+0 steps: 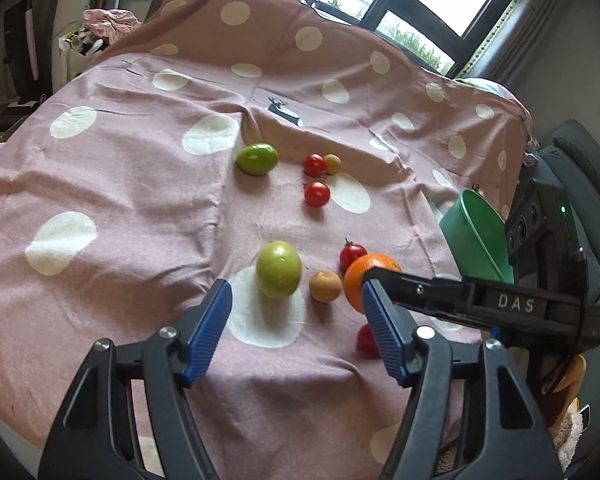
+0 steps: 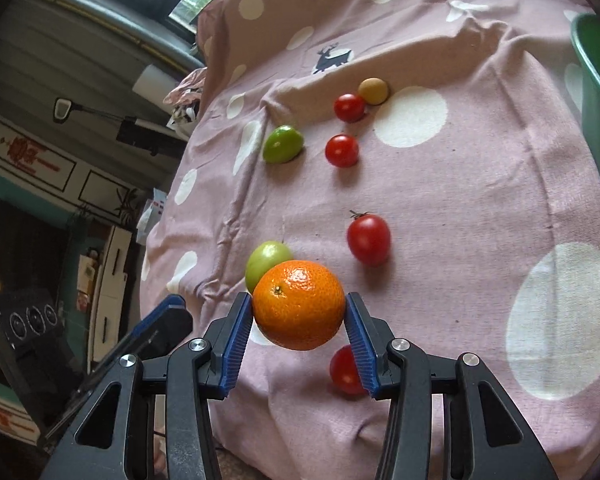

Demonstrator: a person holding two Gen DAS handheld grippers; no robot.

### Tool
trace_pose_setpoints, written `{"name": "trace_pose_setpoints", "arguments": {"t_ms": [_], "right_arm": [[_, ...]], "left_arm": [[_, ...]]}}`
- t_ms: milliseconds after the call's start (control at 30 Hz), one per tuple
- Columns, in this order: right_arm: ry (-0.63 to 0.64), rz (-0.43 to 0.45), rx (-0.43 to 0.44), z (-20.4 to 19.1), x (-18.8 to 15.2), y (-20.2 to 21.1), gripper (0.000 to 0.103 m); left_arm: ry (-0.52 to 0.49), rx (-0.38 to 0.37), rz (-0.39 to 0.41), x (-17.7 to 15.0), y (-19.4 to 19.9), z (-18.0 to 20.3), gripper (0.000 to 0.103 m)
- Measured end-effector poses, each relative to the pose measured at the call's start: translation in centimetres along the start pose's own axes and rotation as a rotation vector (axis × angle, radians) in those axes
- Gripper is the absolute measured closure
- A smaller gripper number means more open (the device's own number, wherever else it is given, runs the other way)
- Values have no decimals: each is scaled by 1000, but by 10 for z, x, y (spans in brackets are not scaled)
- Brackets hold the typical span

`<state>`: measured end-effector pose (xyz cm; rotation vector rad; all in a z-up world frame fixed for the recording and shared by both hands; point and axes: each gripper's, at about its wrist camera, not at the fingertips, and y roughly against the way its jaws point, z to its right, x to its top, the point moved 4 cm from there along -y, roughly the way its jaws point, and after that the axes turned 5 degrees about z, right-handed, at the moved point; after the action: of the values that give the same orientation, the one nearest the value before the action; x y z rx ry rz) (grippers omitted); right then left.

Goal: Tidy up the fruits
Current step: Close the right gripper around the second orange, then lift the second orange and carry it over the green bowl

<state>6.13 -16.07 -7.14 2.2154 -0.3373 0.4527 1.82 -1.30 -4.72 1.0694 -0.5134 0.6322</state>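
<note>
My right gripper (image 2: 299, 312) is shut on an orange (image 2: 299, 305) and holds it above the pink dotted cloth; the orange also shows in the left wrist view (image 1: 362, 282). My left gripper (image 1: 296, 304) is open and empty, just in front of a green fruit (image 1: 279, 269). On the cloth lie a second green fruit (image 1: 257, 159), several red tomatoes (image 1: 317, 194), and two small tan fruits (image 1: 325, 286). One tomato (image 2: 345, 370) lies under the orange. A green bowl (image 1: 478, 234) stands at the right.
The pink polka-dot cloth (image 1: 140, 184) covers the table and is creased, with a fold running down its middle. Windows and clutter lie beyond the far edge. A grey sofa (image 1: 576, 184) stands to the right.
</note>
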Motion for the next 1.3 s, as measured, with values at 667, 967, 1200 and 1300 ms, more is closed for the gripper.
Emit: {"name": "trace_pose_setpoints", "arguments": {"t_ms": [667,967,1200,1300], "right_arm": [[47,-9,99,-17,0,14,54],[90,43,94,-25,4,31,54],[132,141,86,-30,12,62,54],[133,179,90,-28,17,76,54]], "left_arm": [[-50,-147,-8,-12,-21,46,58],[-71,-165,49,-4,-7,62,59],[-106,-204,84,10,2,89,59],[-131,-217,94,15,4,102,59]]}}
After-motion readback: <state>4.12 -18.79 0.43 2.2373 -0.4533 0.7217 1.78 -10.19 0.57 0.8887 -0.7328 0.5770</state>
